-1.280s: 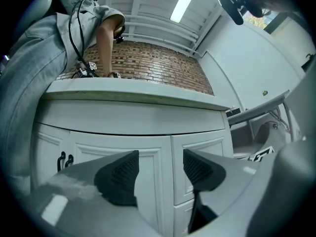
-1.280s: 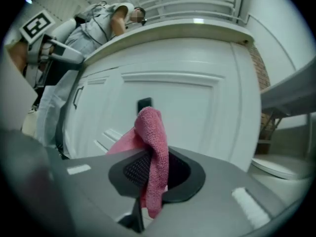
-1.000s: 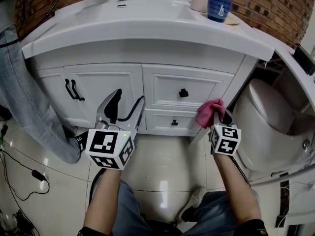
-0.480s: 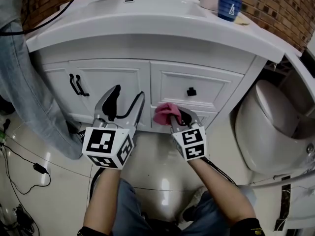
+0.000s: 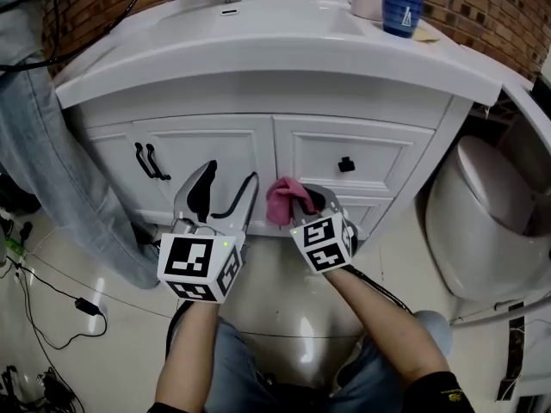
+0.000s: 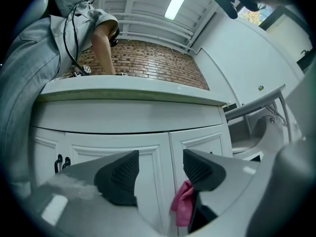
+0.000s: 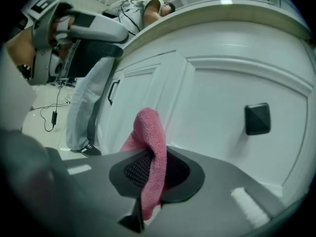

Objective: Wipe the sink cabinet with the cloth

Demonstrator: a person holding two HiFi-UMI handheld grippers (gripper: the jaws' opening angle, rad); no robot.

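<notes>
Head view looks down on the white sink cabinet [image 5: 215, 144] across the middle of the frame, with a blue cup [image 5: 402, 11] on its top at upper right and a toilet [image 5: 491, 222] at the right edge. Neither gripper view shows these. Both forearms reach up from the bottom edge, the right one slanting in from lower right. The right gripper [image 5: 303, 203] holds the pink cloth [image 5: 282, 198] at frame centre, by the seam between door and drawers. Whether the cloth touches the cabinet cannot be told. Right gripper view alone shows the grip: jaws closed on the cloth [image 7: 150, 147], its fold standing up before the panel, a black drawer knob [image 7: 257, 118] at right. The left gripper [image 5: 225, 183] hovers left of centre. Left gripper view shows its jaws wide apart with nothing between, and the cloth [image 6: 181, 206] just past the right jaw.
</notes>
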